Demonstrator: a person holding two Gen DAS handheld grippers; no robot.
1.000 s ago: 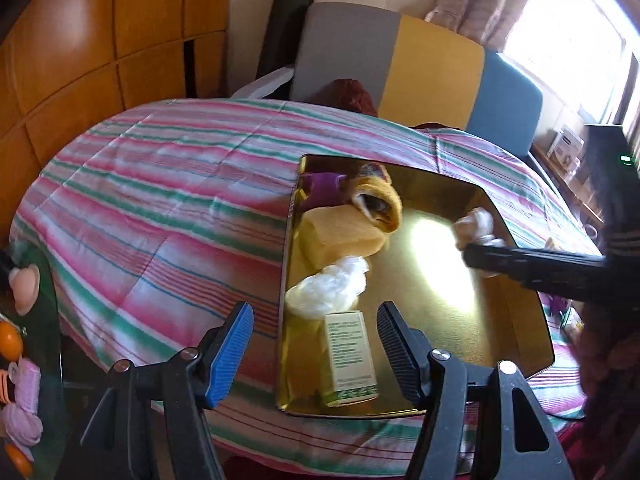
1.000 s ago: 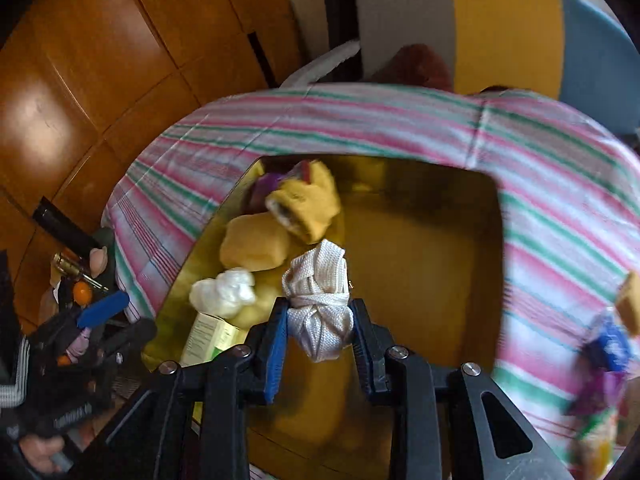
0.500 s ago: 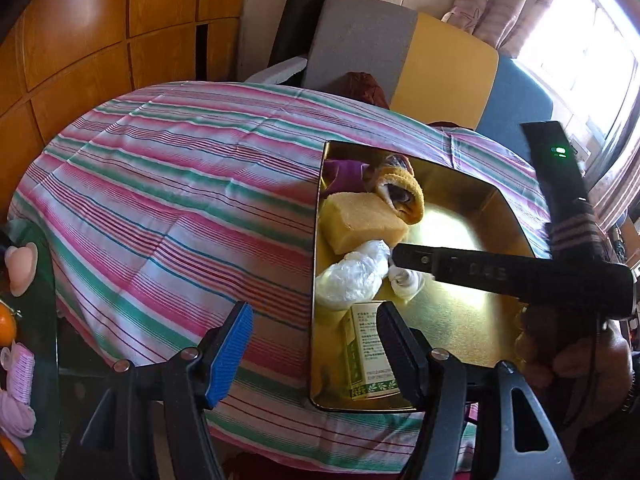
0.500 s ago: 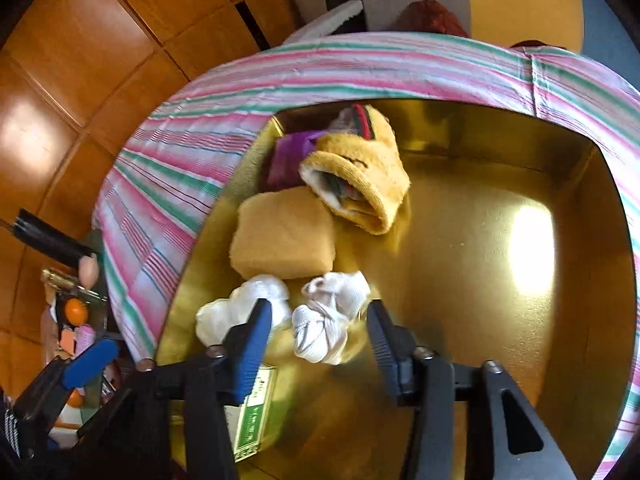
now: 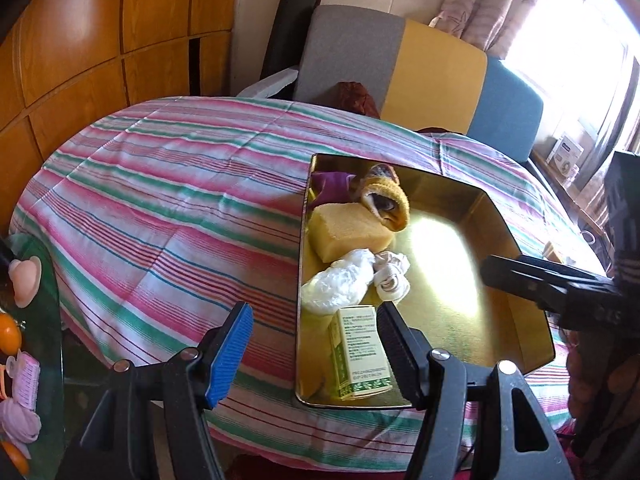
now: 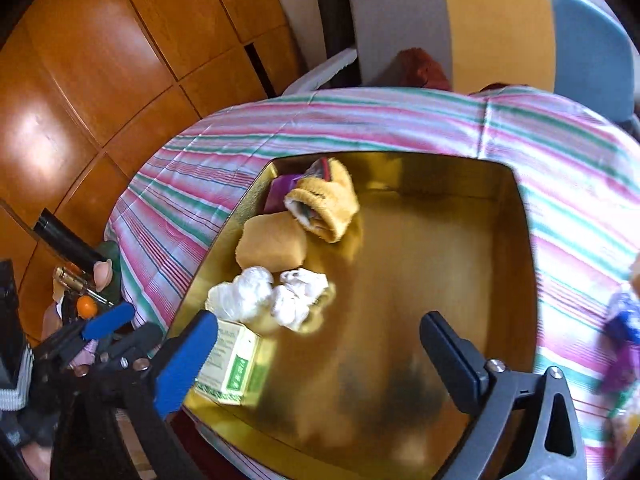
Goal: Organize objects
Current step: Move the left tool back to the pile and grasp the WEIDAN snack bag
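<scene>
A round table under a pink, green and white striped cloth (image 5: 160, 208) fills the room's middle, with orange wood panelling (image 5: 100, 40) behind it, a chair back (image 5: 400, 64) in grey, yellow and blue at its far edge, and a curtained window (image 5: 560, 20) blazing beyond that. The landmark is the shiny gold tray (image 6: 500, 280) lying on the cloth.

The right gripper (image 6: 320, 356) hangs over the tray's near half, its 2 fingers spread wide and holding nothing. Just ahead of them, on the tray floor, lies the knotted white cloth bundle (image 6: 298, 300), touching a crumpled white plastic bag (image 6: 240, 296) on its left. The left gripper (image 5: 312, 348) hovers over the tray's near-left edge, fingers likewise apart and empty.

Between the left gripper's fingers, in the tray's near-left corner, sits a small green-and-cream carton (image 5: 360, 352); it carries lines of print, but they are too small to read. Farther into the tray along its left wall come a yellow sponge block (image 5: 348, 232), then a rolled yellow sock (image 5: 388, 200) and something purple (image 5: 332, 184) in the far-left corner.

Left of the table, off the tray entirely, a glass-topped stand (image 5: 44, 280) holds small pink and orange items.
</scene>
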